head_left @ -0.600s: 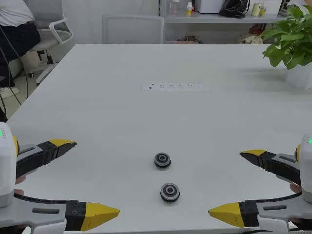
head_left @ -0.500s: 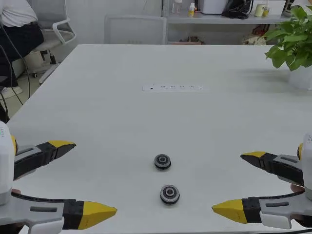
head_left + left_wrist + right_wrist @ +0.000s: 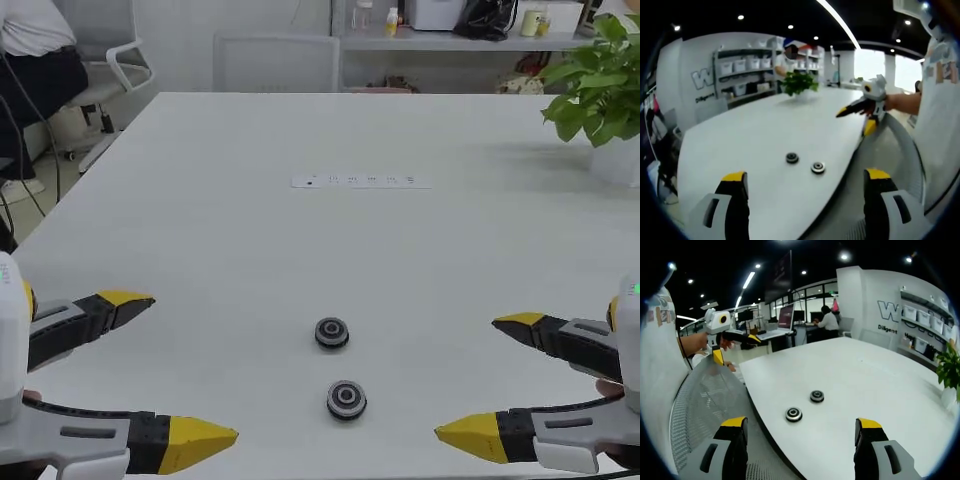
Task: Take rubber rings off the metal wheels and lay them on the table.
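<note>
One broad, pale desk (image 3: 300, 240) carries the work, and we hold a tool on either side of its near edge. The left tool (image 3: 190, 367) and the right tool (image 3: 466, 378) both have their yellow-tipped jaws spread wide, with nothing between them.

Between the tools, near the front edge, two metal wheels lie flat on the desk. The farther wheel (image 3: 332, 333) and the nearer wheel (image 3: 346, 399) are close together but not touching.

We judge each wheel to be stiff, dense for its bulk, and likely to skid on the smooth top if nudged. One tool should therefore pinch the wheel across its body to pin it. The rubber ring (image 3: 331, 400) around each wheel should be soft, stretchy and grippy rather than slick. We would catch it at its outer edge and peel it over the rim.

Each wheel looks like a dark round disc with a lighter metal hub. The ring reads as the black outer band, too small for us to make out how it is seated.
</note>
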The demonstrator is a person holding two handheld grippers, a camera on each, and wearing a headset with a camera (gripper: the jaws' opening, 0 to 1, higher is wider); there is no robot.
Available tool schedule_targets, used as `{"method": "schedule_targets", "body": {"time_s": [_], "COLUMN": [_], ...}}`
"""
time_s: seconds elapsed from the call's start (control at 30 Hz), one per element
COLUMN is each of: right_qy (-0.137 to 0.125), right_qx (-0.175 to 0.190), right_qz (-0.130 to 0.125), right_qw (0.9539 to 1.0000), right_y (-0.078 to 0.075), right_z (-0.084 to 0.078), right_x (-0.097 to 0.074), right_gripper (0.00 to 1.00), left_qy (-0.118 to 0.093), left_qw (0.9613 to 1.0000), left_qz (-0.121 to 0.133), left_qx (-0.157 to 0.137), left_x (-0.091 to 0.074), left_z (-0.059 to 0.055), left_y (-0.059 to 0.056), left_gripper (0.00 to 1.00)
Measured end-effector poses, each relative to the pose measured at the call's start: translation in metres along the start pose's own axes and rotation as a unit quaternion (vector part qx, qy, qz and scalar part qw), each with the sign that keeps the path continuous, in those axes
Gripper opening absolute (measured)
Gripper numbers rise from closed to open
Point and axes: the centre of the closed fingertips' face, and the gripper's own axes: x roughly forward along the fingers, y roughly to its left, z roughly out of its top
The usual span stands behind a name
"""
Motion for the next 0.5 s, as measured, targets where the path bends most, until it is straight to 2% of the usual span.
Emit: {"method": "schedule_targets", "body": {"time_s": [0.5], "right_qy": [0.004], "right_qx": [0.001], "right_qz": [-0.001], "right_qw": [1.0000], "right_y": [-0.0022], "right_z": [0.0000], "right_x": [-0.0006], "right_gripper": [0.87], "left_qy": [0.002], "left_qw": [1.0000], "left_qz": [0.000], "left_qx": [0.001], "left_x": [0.0000], "left_z": [-0.0004], "left_y": [0.0023], "left_gripper": [0.97]}}
